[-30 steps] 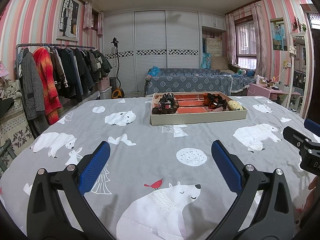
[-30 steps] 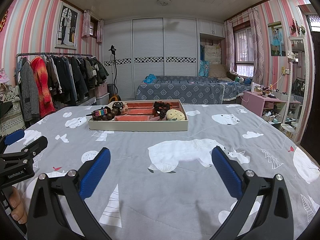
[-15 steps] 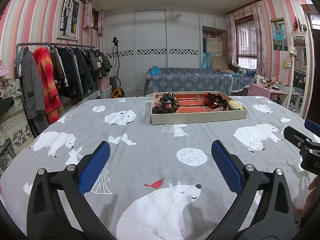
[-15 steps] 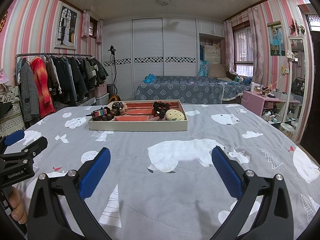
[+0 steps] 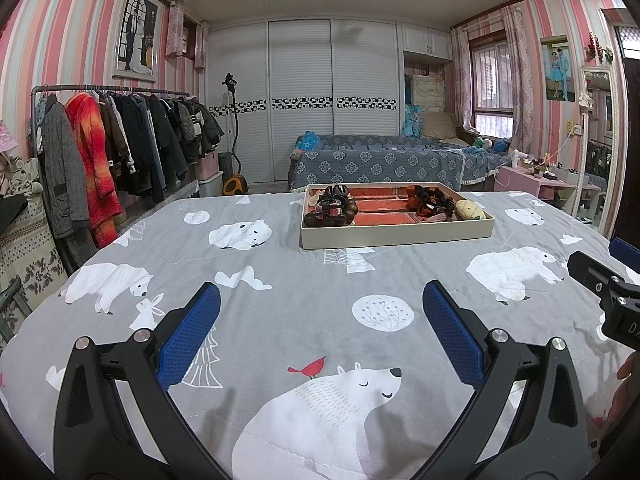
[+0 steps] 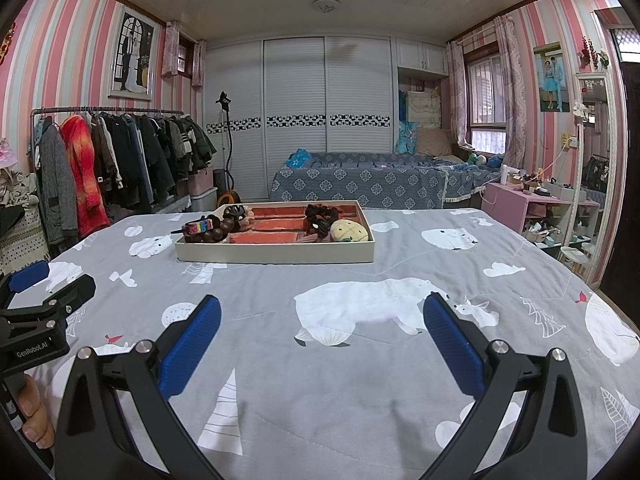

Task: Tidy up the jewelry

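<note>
A cream tray (image 5: 396, 234) with orange-lined compartments sits on the far part of the bear-print bedspread; it also shows in the right wrist view (image 6: 276, 254). Its left end holds a dark wooden bead bracelet (image 6: 214, 234) and a rainbow hair clip (image 6: 198, 226). Its right end holds a black scrunchie (image 6: 320, 214) and a yellow pineapple-shaped piece (image 6: 350, 232). My left gripper (image 5: 320, 324) is open and empty, low over the bedspread, well short of the tray. My right gripper (image 6: 322, 326) is open and empty, equally far from it.
The grey bedspread (image 5: 280, 280) stretches between grippers and tray. A clothes rack (image 5: 112, 152) stands left, a blue sofa (image 5: 380, 160) behind the tray, a pink side table (image 6: 520, 200) right. The right gripper shows at the left wrist view's right edge (image 5: 608, 292).
</note>
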Tool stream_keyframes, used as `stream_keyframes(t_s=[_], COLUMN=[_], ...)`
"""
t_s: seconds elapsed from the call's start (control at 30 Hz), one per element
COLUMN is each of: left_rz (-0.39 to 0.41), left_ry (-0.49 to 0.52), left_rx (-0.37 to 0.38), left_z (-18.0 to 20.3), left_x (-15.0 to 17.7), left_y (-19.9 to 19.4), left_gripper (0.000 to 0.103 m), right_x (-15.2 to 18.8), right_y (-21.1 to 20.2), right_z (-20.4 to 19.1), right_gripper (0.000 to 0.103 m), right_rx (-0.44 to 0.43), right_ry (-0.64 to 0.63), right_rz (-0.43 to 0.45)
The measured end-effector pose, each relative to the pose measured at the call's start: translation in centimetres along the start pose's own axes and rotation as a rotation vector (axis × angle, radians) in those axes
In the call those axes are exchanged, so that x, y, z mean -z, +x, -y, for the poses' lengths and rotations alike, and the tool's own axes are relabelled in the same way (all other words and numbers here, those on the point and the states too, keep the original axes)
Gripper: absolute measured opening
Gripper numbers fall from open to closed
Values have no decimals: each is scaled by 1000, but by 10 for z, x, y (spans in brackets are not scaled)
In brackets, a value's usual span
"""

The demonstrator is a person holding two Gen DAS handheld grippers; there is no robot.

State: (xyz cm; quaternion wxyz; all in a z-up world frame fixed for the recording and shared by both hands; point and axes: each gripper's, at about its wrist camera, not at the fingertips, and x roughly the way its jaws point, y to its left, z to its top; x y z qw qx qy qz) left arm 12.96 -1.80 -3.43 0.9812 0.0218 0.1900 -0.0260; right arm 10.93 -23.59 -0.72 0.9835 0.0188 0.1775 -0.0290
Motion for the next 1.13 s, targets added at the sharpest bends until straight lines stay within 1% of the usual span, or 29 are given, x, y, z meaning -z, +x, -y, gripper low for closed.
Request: stream_keyframes(t_s=[1.13], left_rz=[8], left_ry=[14], left_rx=[-4], left_z=[8], left_x=[0], left_y=[-4], left_gripper=[98], right_x=[0], right_y=[0], right_z=[0], right_gripper=[99], right_rx=[0], right_ry=[0], right_rz=[0])
